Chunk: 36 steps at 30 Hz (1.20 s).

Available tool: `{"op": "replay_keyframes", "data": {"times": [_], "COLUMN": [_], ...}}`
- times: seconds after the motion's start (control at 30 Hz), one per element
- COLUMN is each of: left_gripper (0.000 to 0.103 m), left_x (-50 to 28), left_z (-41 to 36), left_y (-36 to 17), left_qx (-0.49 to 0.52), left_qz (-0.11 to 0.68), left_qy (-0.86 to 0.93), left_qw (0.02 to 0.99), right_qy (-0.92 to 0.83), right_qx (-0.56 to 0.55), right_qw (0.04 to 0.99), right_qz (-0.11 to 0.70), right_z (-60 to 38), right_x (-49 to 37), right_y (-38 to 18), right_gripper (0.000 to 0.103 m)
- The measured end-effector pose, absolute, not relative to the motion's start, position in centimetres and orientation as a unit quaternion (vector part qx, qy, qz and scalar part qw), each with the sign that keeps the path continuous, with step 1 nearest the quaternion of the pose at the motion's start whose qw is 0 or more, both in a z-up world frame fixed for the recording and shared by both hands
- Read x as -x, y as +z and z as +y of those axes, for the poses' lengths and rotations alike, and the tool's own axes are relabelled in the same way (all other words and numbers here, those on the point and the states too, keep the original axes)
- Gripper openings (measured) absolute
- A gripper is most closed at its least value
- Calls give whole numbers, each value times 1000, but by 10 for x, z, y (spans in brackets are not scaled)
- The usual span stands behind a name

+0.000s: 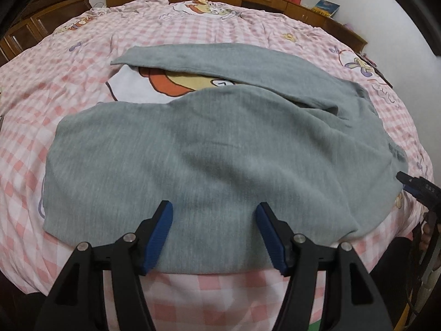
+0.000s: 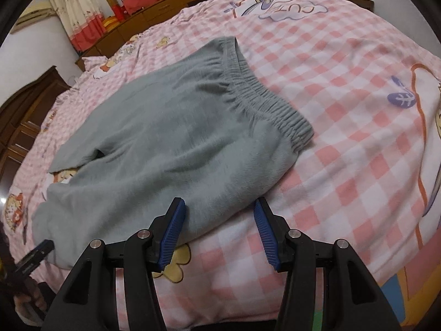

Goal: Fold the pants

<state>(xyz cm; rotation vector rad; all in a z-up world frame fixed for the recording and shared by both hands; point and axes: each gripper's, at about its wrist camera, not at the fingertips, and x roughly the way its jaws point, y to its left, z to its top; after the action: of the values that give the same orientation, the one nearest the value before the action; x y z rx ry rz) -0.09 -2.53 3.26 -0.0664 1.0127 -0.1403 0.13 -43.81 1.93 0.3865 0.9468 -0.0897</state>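
Pants: grey pants (image 1: 209, 143) lie spread flat on the bed (image 1: 82, 63), its pink checked cover printed with cartoon figures; the 2 legs run away to the left and split in a V, with a patch of cover showing between them.
Waistband: the elastic waistband (image 2: 264, 102) is at the right end of the garment, gathered and slightly puckered, resting on the cover.
Near leg: the near leg (image 1: 124, 165) lies along the front edge of the bed, closest to both tools.
Far leg: the far leg (image 1: 209, 58) angles off toward the headboard, well apart from both grippers.
Left gripper: the left gripper (image 1: 213, 229) hangs over the near leg's front edge with its jaws wide apart and nothing between them; the pads look just above the cloth, though contact cannot be told.
Right gripper: the right gripper (image 2: 219, 224) is also spread wide and empty, near the hip of the pants, with its left pad over the grey edge and its right pad over bare cover.
Stage: judged from the layout, no fold is made yet; a grasp of the near edge seems to be the step in hand.
Risk 1: closing on only the top layer would let the under layer stay behind and bunch.
Risk 2: a low bite could pinch the cover along with the cloth and drag it.
Risk 3: uneven lifting by the 2 tools would skew the legs, since they are already splayed.
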Motion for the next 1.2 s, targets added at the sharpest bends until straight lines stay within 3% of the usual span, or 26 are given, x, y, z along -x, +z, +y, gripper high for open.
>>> {"op": "replay_keyframes", "data": {"times": [0.27, 0.33, 0.4, 0.53, 1.2], "left_gripper": [69, 69, 69, 69, 69], "left_x": [2, 4, 5, 8, 25], "left_z": [-27, -29, -31, -39, -108], "left_y": [31, 34, 38, 52, 51], "left_qx": [24, 20, 29, 35, -10], "left_qz": [477, 477, 476, 463, 448], "left_qy": [-70, -72, -84, -110, -248], "left_qw": [876, 876, 875, 879, 859], "right_qy": [-52, -43, -35, -28, -5], "right_qx": [-177, -184, -188, -188, -153], "right_qw": [867, 869, 870, 876, 900], "right_qz": [462, 458, 455, 443, 409], "right_z": [-434, -436, -437, -436, -424], "right_x": [-6, -5, -4, -2, -40], "right_y": [14, 15, 15, 24, 72], "right_gripper": [52, 31, 19, 9, 8]}}
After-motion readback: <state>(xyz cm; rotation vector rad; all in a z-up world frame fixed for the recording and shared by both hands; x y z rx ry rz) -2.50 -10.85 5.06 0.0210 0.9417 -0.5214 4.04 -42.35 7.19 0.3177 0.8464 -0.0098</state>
